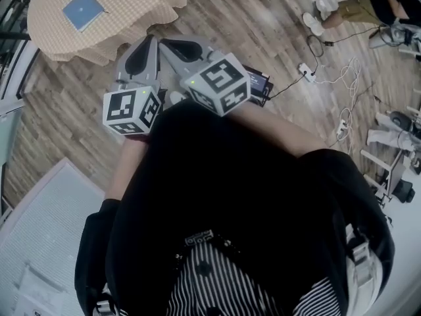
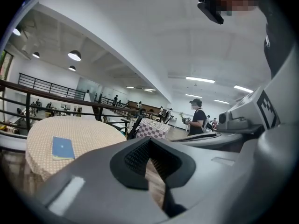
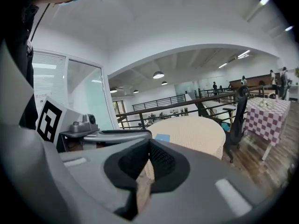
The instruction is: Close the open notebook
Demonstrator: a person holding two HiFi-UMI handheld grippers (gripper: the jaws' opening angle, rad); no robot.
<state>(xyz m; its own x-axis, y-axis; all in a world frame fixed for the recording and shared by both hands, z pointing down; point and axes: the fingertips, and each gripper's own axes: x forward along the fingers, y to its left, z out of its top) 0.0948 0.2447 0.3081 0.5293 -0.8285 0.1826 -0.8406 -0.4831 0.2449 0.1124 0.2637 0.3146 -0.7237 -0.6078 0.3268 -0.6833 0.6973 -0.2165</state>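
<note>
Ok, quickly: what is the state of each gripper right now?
Left gripper: jaws closed, holding nothing.
Right gripper: jaws closed, holding nothing.

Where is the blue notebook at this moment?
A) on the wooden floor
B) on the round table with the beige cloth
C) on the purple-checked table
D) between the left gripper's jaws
B: the blue notebook lies flat on the cloth-covered round table, with nothing holding it.
</note>
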